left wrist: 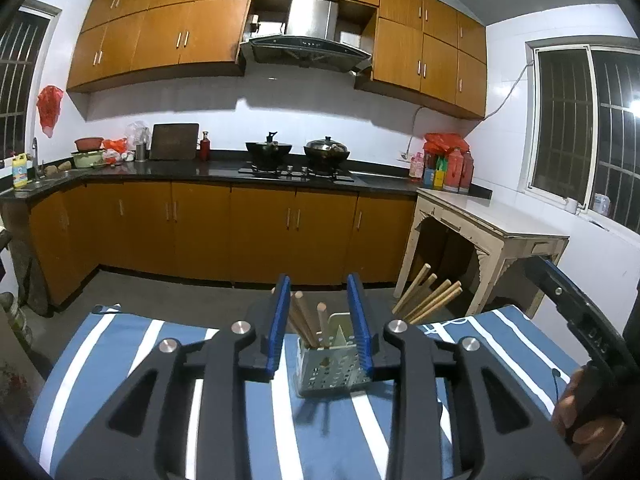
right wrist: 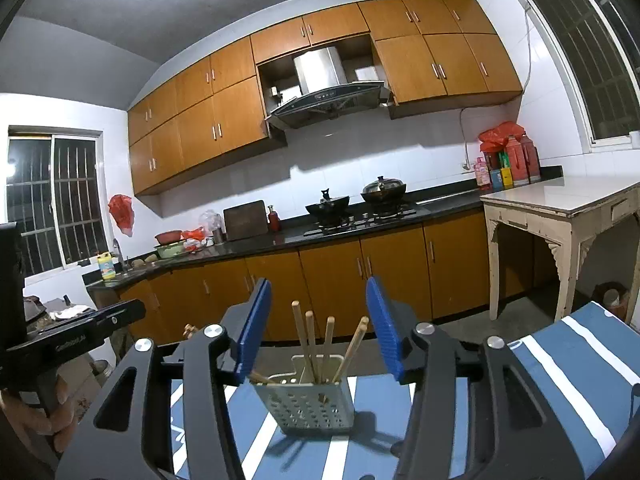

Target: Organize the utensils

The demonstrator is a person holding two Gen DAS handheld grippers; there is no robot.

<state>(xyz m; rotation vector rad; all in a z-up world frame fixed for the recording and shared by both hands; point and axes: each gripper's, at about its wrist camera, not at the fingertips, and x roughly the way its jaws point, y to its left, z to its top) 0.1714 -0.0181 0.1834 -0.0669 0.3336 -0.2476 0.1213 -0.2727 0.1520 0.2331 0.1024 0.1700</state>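
Observation:
A pale perforated utensil holder (left wrist: pixel 332 372) (right wrist: pixel 310 404) stands on a blue cloth with white stripes (left wrist: pixel 120 344) (right wrist: pixel 568 364). Several wooden chopsticks (left wrist: pixel 304 320) (right wrist: pixel 308 340) stick up out of it, some leaning. My left gripper (left wrist: pixel 319 282) is open just before the holder, nothing pressed between its blue pads. A bunch of wooden sticks (left wrist: pixel 428 298) shows right of its right finger, their lower ends hidden. My right gripper (right wrist: pixel 319 284) is open too, level, in front of the holder with the chopsticks seen in the gap.
Orange base cabinets (left wrist: pixel 260 232) run along the back under a dark counter with a stove and two woks (left wrist: pixel 298 150). A worn white side table (left wrist: pixel 492 224) (right wrist: pixel 560 208) stands at the right. A hand (left wrist: pixel 580 420) holds the other gripper's handle at the frame edge.

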